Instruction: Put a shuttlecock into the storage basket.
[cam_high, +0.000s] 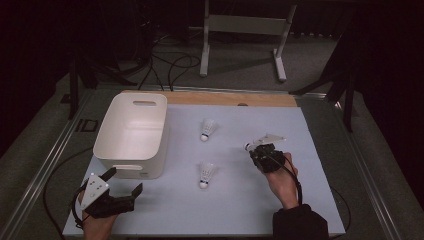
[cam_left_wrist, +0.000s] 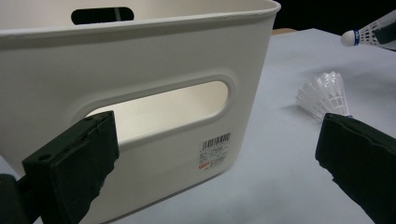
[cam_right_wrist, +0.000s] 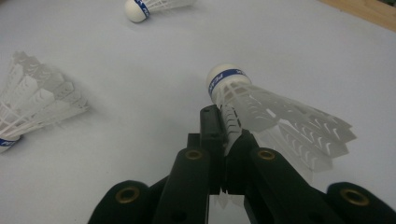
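Note:
My right gripper hovers over the right half of the blue-white table, shut on the skirt of a white shuttlecock. In the right gripper view the jaws pinch the feather edge, and the shuttlecock has its blue-banded cork pointing away. Two more shuttlecocks lie on the table, one far and one near. My left gripper stands wide open at the front left, just before the white bin, with nothing in it.
In the left gripper view the bin's handle wall is close ahead, with the near shuttlecock to its right. A wooden strip runs along the table's far edge. A white stand and cables lie on the floor beyond.

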